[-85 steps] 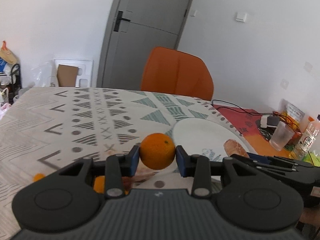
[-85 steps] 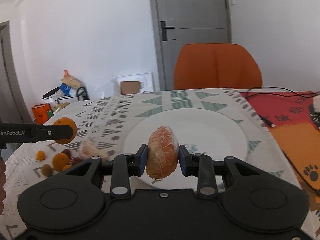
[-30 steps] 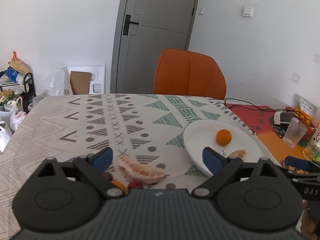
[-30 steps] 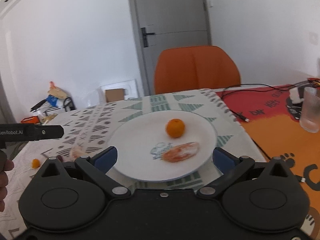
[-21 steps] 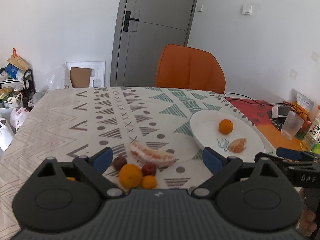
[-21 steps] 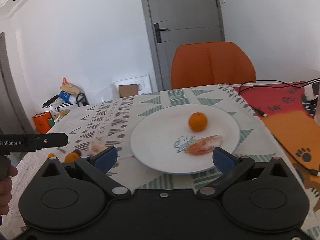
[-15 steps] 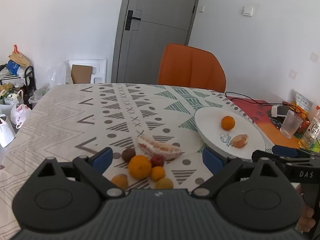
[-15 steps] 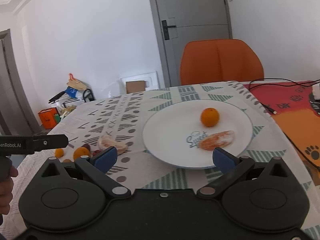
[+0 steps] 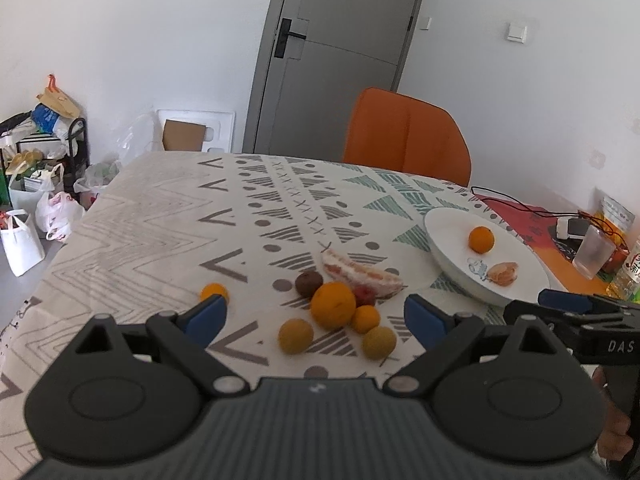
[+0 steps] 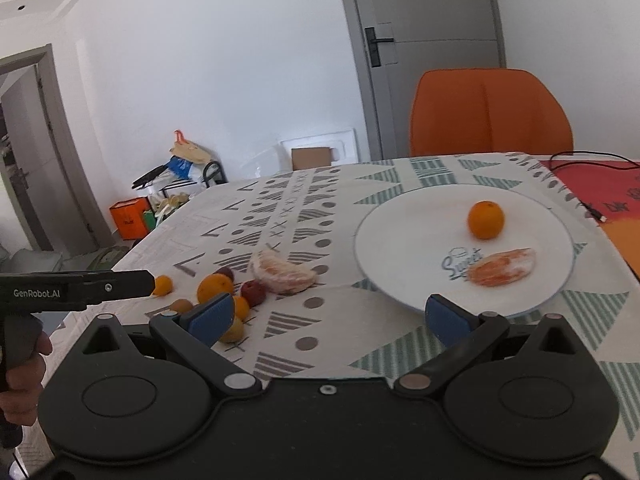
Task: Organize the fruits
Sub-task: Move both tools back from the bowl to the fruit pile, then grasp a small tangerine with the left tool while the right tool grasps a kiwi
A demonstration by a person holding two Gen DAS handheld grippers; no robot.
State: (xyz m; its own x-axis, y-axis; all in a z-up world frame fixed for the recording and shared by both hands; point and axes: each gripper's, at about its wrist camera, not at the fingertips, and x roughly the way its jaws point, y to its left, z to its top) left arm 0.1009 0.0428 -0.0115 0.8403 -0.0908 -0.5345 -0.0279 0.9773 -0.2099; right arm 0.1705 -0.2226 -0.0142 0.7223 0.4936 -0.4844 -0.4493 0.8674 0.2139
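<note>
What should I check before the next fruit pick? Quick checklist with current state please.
1. Left tongs open and empty: ok.
2. Right tongs open and empty: ok.
3. Plate has free space beside the orange and peeled segment: ok.
4. Loose fruit in front of the left tongs, big orange nearest centre: ok.
5. Big orange free of neighbours: not ok, a red fruit and a small orange crowd it.
6. Glass clear of the plate path: cannot tell.
</note>
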